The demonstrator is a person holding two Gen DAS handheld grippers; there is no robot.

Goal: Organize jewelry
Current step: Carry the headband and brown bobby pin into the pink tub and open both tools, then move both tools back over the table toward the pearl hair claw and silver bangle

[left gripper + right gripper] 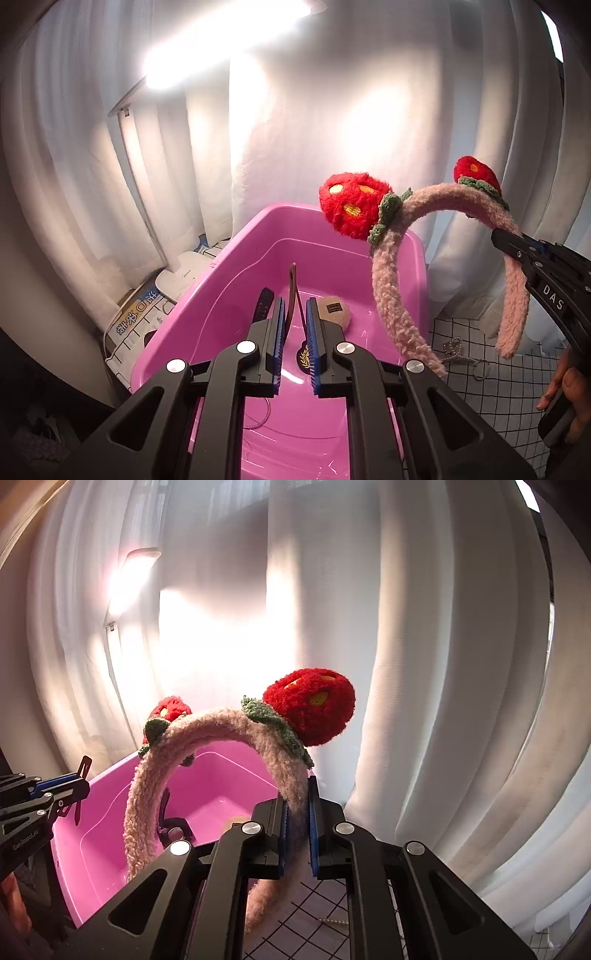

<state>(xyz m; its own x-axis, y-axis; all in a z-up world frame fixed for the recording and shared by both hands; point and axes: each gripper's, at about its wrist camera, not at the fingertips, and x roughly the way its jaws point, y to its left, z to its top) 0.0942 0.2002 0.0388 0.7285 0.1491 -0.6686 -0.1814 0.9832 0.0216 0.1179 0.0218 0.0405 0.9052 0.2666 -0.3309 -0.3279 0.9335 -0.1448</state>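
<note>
My right gripper (296, 805) is shut on a fuzzy pink headband (207, 731) with two red strawberry pompoms, held above the right rim of the pink tub (92, 834). It also shows in the left wrist view (391, 291), with the right gripper (517, 247) at its far side. My left gripper (295, 314) is shut on a thin dark red band (295, 291) over the tub (236, 295). A beige pad (338, 312) and a thin cord (258, 417) lie on the tub floor.
A silver chain (456, 349) lies on the white grid cloth (491, 380) right of the tub. A pearl strand (334, 921) lies there too. A white lamp base (183, 275) and a printed box (136, 325) stand left of the tub. Curtains hang behind.
</note>
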